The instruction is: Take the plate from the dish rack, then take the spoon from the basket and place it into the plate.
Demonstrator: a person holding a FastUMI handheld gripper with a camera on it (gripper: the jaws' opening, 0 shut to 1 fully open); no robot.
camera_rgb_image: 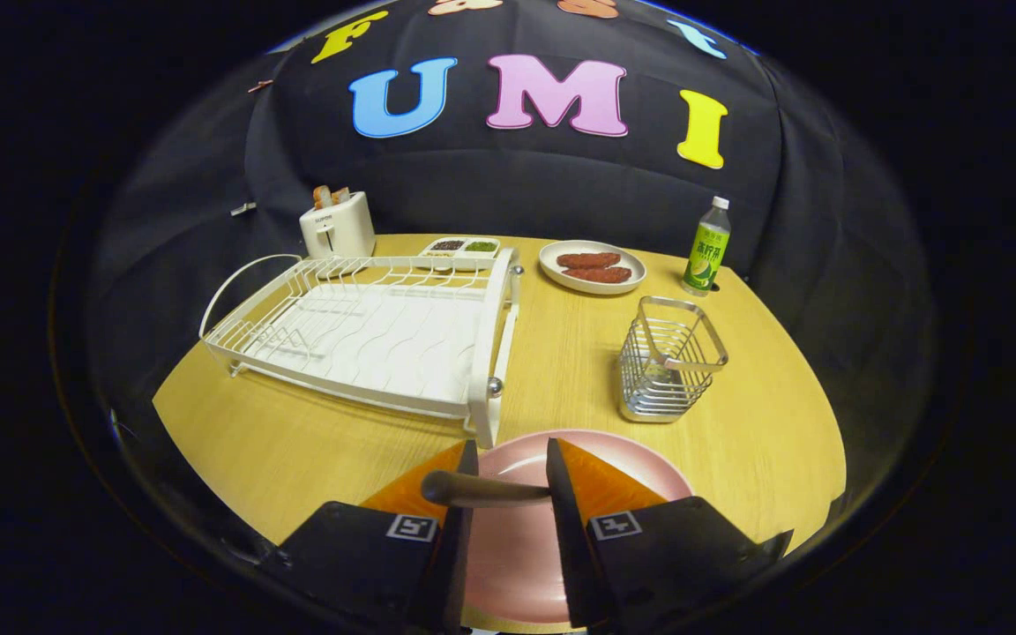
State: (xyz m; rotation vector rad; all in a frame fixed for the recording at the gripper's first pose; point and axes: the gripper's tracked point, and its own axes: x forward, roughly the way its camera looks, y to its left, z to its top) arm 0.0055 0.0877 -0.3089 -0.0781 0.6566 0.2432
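My gripper (512,459) hovers low over a pink plate (640,463) at the table's near edge. Its fingers stand a narrow gap apart, with bare plate showing between them. A spoon's dark handle (486,490) lies crosswise over that gap. Its rounded end pokes out over the left finger (464,476) and its other end meets the right finger (561,476). The spoon's bowl is hidden. Neither finger presses on the handle's sides. The wire basket (668,370) stands beyond the plate to the right. The white dish rack (367,331) sits beyond the fingers to the left.
Past the rack stand a white toaster (337,226) with bread and a small divided dish (462,250). A plate of brown food (593,266) and a green bottle (706,249) sit at the back right. The wooden table (314,441) ends just under the gripper.
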